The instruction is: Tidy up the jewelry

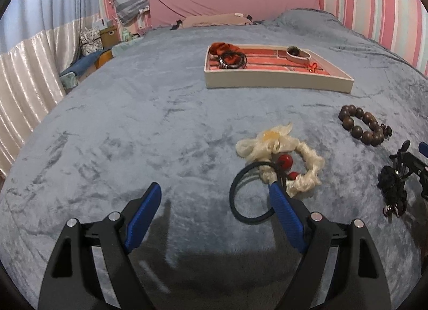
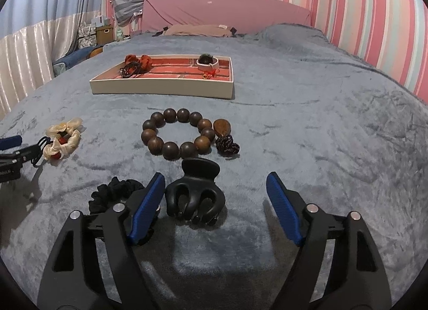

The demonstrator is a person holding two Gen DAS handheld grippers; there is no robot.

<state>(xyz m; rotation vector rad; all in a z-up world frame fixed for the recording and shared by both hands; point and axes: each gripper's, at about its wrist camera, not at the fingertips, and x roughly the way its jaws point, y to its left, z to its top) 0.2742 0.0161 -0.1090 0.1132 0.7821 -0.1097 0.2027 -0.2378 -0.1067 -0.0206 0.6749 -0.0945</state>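
A cream tray (image 1: 278, 84) (image 2: 160, 88) with a red lining lies far on the grey-blue bedspread and holds several pieces. My left gripper (image 1: 215, 189) is open and empty; its right finger (image 1: 283, 208) lies over a black hair tie with red beads (image 1: 246, 200) beside a cream scrunchie (image 1: 283, 155) (image 2: 62, 140). My right gripper (image 2: 214, 184) is open, with a black claw clip (image 2: 195, 195) between its fingers. A brown bead bracelet (image 2: 178, 133) (image 1: 362, 125) lies beyond it. A black scrunchie (image 2: 115, 193) (image 1: 393, 189) lies by the left finger.
A pink headboard (image 1: 232, 2) and a pillow (image 1: 214, 19) stand at the far end. A striped wall (image 2: 374, 21) is on the right, curtains (image 1: 29, 82) and boxes on the left. Bare bedspread (image 1: 120, 122) stretches left of the tray.
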